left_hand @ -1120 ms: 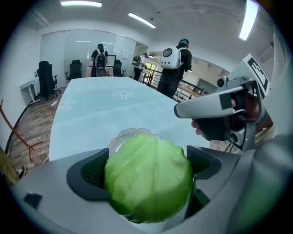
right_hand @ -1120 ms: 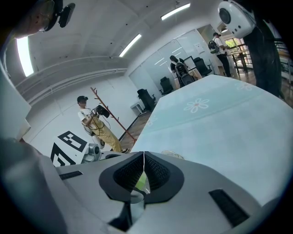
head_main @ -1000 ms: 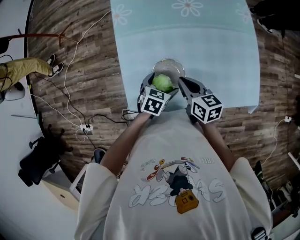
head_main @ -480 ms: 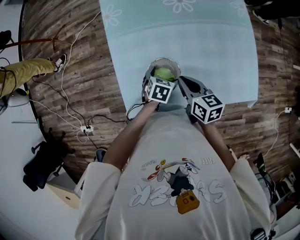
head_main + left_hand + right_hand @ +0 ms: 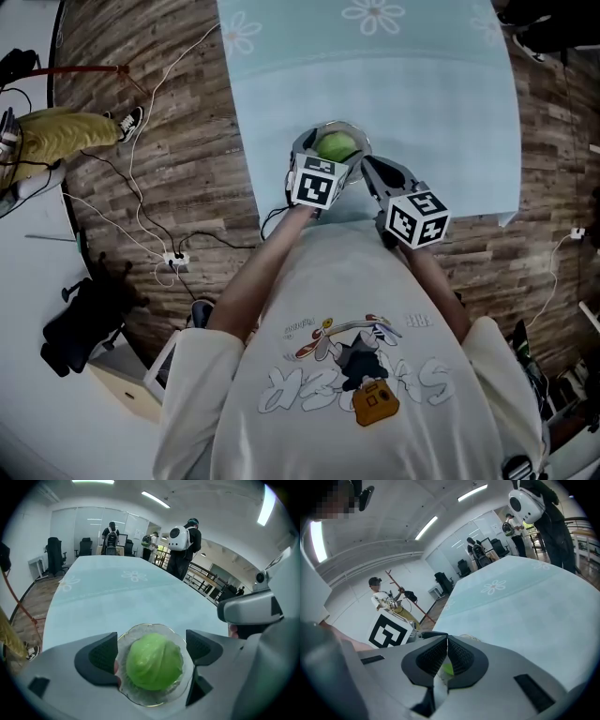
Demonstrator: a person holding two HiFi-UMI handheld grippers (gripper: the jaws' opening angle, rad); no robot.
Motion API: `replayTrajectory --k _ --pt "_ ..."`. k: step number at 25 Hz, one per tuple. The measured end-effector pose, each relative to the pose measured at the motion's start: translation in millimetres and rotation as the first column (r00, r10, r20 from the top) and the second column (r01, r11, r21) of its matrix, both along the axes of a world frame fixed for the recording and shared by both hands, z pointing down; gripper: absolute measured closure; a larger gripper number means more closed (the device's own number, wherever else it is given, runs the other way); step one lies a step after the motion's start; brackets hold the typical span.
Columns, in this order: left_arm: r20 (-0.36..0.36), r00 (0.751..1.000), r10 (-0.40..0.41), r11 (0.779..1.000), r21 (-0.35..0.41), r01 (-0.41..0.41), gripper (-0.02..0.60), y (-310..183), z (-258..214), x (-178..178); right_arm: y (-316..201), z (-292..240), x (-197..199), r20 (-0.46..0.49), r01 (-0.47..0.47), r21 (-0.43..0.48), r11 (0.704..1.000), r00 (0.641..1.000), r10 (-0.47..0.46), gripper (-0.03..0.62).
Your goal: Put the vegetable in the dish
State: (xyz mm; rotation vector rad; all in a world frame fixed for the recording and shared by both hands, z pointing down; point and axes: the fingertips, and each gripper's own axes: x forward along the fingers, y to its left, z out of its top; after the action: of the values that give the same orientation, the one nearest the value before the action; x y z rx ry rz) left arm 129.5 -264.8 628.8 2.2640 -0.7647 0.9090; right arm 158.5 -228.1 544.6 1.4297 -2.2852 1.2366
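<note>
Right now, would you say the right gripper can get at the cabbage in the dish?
Probably not: the left gripper, its jaws closing either side of the dish, straddles the cabbage, and the right gripper is shut beside it.

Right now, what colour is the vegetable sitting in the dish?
Light green. The left gripper view shows the vegetable best, in the clear glass dish.

- A pale blue cloth (image 5: 422, 112) with white flowers (image 5: 375, 13) covers the table.
- The floor (image 5: 178, 159) is brown wood.
- A white plug strip (image 5: 172, 255) lies on the floor.
- A leg in yellow trousers (image 5: 56, 136) shows at the left.
- A person with a white backpack (image 5: 178, 537) stands far off.
</note>
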Motion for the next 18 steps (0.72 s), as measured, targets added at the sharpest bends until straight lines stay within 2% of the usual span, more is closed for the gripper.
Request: replayTrajectory --k 2,4,7,12,15,18 --pt "0.0 1.0 -0.001 1.0 0.021 0.001 0.136 5.4 -4.3 -10.8 -0.8 -0.6 -3.4 0.0 0.008 0.004 1.0 1.0 -0.008 0.571" --pt "-0.033 0.999 -0.013 0.999 0.043 0.015 0.176 9.3 -20.3 -19.9 0.1 -3.2 -6.6 -0.009 0.015 0.011 1.0 1.0 -0.015 0.572" --pt "-0.085 0.996 -0.035 0.998 0.05 0.039 0.237 20.5 -35.8 -32.4 2.3 -5.8 -14.9 -0.075 0.055 0.031 0.998 0.996 -0.053 0.572" --pt "-0.099 0.986 -0.131 0.985 0.101 0.141 0.469 32.1 -55.0 -59.1 11.8 -12.9 -25.9 -0.108 0.088 0.059 0.994 0.991 -0.081 0.572" --pt "-0.13 0.976 -0.175 0.977 0.098 0.188 0.54 42.8 -69.7 -71.1 21.9 -17.3 -29.6 -0.109 0.089 0.067 0.994 0.991 -0.081 0.572" --pt "-0.142 0.973 -0.183 0.974 0.109 0.199 0.574 58.8 -81.2 -84.3 32.9 -21.4 -37.2 -0.116 0.093 0.082 0.992 0.99 -0.083 0.572"
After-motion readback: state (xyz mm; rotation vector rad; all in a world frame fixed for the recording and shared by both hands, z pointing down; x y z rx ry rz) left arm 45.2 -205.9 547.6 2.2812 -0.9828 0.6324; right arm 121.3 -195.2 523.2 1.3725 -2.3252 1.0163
